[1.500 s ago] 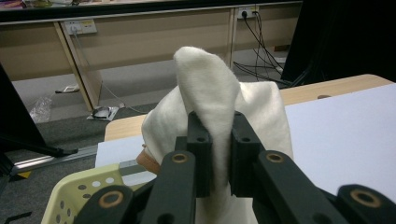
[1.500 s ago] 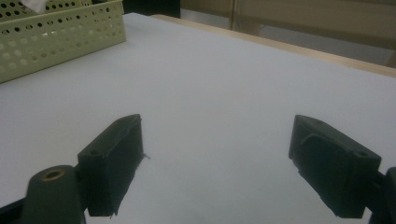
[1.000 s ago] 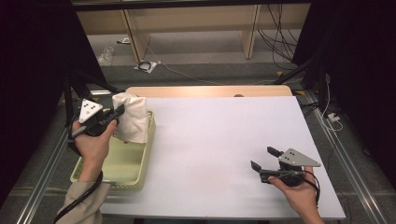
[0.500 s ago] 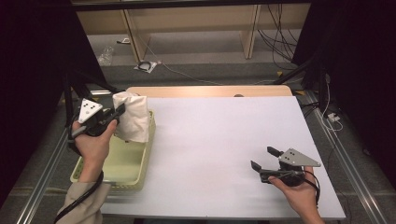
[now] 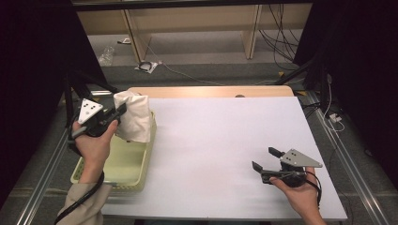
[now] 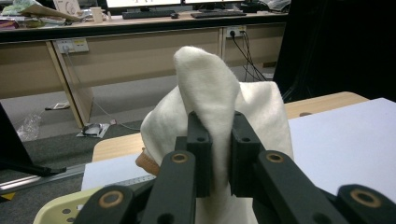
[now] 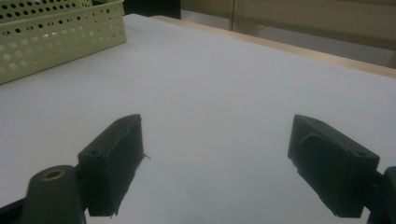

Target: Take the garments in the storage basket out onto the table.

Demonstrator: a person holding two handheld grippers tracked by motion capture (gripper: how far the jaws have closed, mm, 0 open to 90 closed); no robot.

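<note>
Gripping white cloth [image 6: 212, 98] — left claw [image 6: 215, 140]

Cream cloth [image 5: 135, 119]; pale-green perforated basket [image 5: 123, 165]; white table [image 5: 225, 154].

left hand [image 5: 94, 143]: raised at the left side, forearm comes in from the bottom edge | left gripper [image 5: 123, 108]: points forward and right, jaws nearly closed, pinching white cloth [image 6: 219, 107] | right hand [image 5: 300, 192]: low at the near right | right gripper [image 5: 265, 158]: points left, jaws wide apart, holds nothing
</note>
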